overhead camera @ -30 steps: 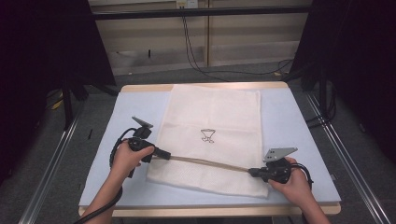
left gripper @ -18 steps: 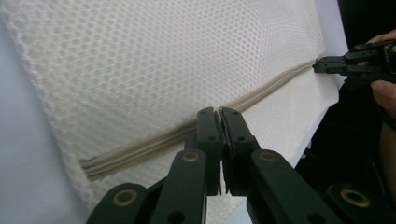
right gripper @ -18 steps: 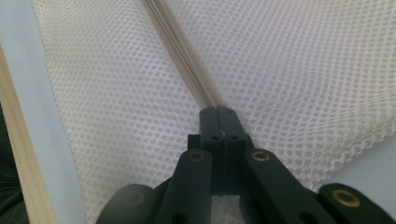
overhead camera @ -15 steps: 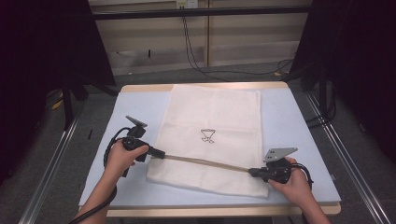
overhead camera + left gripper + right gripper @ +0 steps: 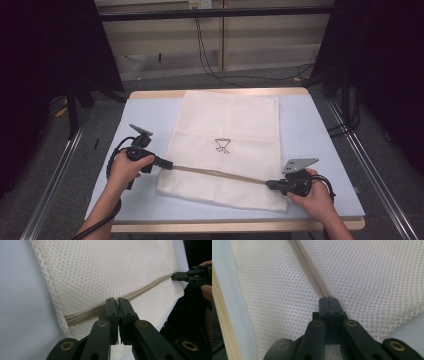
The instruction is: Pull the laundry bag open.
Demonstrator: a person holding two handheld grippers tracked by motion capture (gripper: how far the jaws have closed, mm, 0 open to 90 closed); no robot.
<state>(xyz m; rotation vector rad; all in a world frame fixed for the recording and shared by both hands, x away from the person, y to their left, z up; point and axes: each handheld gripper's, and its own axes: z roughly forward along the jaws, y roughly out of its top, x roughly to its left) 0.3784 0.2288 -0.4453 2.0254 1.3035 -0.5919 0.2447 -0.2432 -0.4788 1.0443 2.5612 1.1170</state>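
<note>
A white mesh bag (image 5: pixel 225 120) lies flat on the pale blue table top (image 5: pixel 315 135), with a small black drawing (image 5: pixel 222 145) at its middle. A beige zipper (image 5: pixel 220 173) crosses the bag near its front edge. My left gripper (image 5: pixel 169 164) is shut on the zipper near its left end; in the left gripper view the shut jaws (image 5: pixel 117 299) sit on the zipper (image 5: pixel 150 286). My right gripper (image 5: pixel 269 184) is shut on the zipper's right end, and there the mesh (image 5: pixel 374 277) rises toward the shut tips (image 5: pixel 328 298). The zipper runs taut between them.
The table's wooden front edge (image 5: pixel 225 227) lies just below both hands. Metal rails (image 5: pixel 370 165) run along both sides of the table. Black cables (image 5: pixel 210 55) hang and trail on the floor behind it. Bare blue surface lies left and right of the bag.
My left hand has shifted a little to the left and away, drawing the zipper's left end with it. The right hand has kept still.
</note>
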